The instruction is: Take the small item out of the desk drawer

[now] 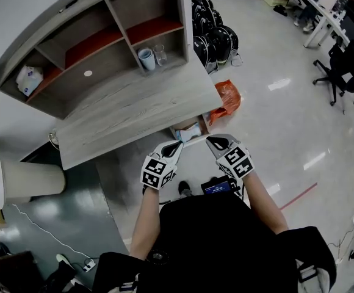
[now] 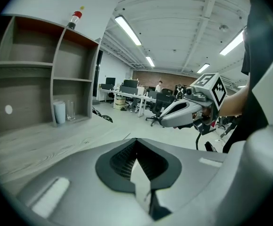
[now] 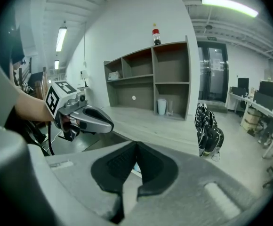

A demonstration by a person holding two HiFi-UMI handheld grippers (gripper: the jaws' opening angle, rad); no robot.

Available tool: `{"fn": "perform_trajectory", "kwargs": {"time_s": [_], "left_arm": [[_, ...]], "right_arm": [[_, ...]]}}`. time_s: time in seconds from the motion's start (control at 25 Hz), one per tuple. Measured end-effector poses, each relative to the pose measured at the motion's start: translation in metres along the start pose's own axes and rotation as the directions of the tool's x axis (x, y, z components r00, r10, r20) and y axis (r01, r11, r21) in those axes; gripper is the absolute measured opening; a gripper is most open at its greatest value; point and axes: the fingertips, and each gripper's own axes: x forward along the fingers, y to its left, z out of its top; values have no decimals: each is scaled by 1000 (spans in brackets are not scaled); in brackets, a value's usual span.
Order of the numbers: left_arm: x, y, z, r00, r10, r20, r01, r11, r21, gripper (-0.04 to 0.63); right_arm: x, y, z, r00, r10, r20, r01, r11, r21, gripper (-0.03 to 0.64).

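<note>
Both grippers are clenched on nothing, and the left gripper [image 1: 177,145] and the right gripper [image 1: 209,141] hover side by side just before the open drawer [image 1: 195,140]. A pale small item [image 1: 188,132] lies inside this drawer, under the edge of the bench [image 1: 128,108], straight ahead and between the two tips. Its long axis I cannot tell, and neither gripper seems clearly nearer.

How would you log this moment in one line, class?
left tool: shut, empty | right tool: shut, empty | drawer: open, ahead of both tools
</note>
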Motion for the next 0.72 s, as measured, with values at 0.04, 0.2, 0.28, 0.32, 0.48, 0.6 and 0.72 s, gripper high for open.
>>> {"fn": "perform_trajectory", "kwargs": {"time_s": [0.04,0.2,0.28,0.32,0.48,0.6,0.72], "left_arm": [[1,0,1,1000,4,1,-4,1000,1,3],[6,-1,5,1000,13,-1,-13,1000,4,3],[8,-2,6,1000,15,-3,-15,1000,5,3],[9,-2,7,1000,16,-4,-16,1000,6,3],[13,-5,10,1000,19,-4,-19,1000,9,3],[17,-10,11,1000,14,-3,-14,1000,15,3],[19,-13,11,1000,12,-6,-12,1000,20,3]], "right_arm": [[1,-1,-1,1000,7,-8,-7,1000,-13,-3],[3,-1,-2,999,35,-17,-36,998,-45,-3],[3,-3,-2,999,46,-15,-47,999,-28,-3],[2,-4,-3,998,53,-17,-53,998,-19,-3],[0,-3,-4,997,74,-26,-74,997,-20,-3],[-3,-5,-5,997,71,-14,-72,997,-14,-3],[-6,-5,-6,997,79,-8,-79,997,-14,-3]]}}
